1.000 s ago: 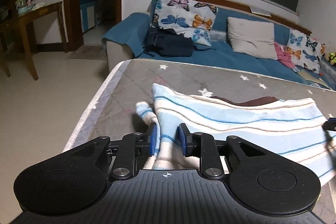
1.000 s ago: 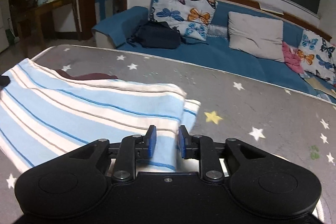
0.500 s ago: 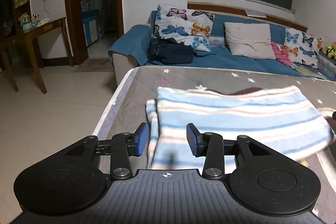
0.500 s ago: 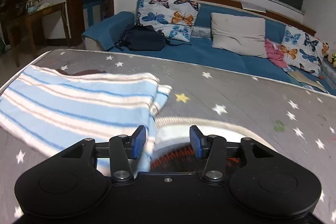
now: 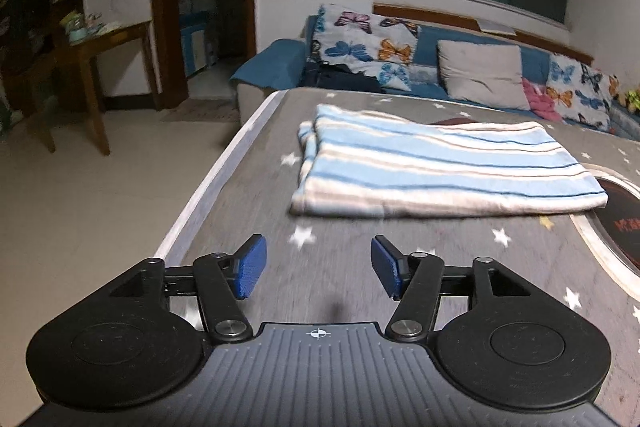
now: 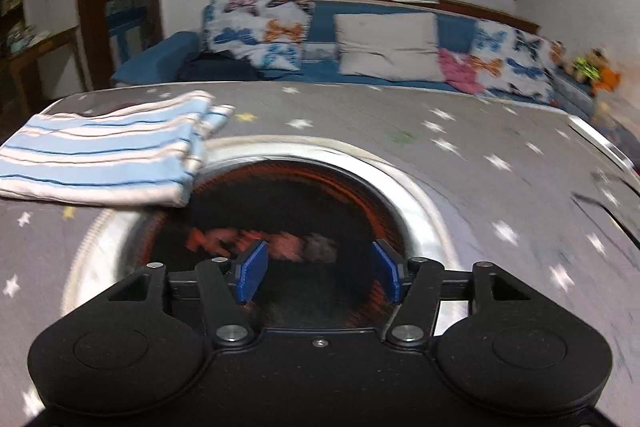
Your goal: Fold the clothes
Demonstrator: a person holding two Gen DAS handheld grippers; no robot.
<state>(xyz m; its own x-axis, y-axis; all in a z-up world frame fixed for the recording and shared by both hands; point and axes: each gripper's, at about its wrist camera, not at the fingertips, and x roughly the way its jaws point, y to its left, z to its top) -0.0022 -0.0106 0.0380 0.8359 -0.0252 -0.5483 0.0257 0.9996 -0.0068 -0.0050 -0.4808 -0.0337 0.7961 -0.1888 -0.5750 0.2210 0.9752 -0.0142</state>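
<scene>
While folded: striped garment on table

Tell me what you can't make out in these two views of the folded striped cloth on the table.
- Dark maroon item behind the striped cloth: left wrist view, mostly hidden by the cloth; unidentifiable.
- Red lettering in the round black panel: right wrist view, smeared by motion blur; unreadable.
- The same panel in the left wrist view: cut off by the right edge.
- Table's near edge: both views, hidden behind each hand-held gripper's body.
</scene>
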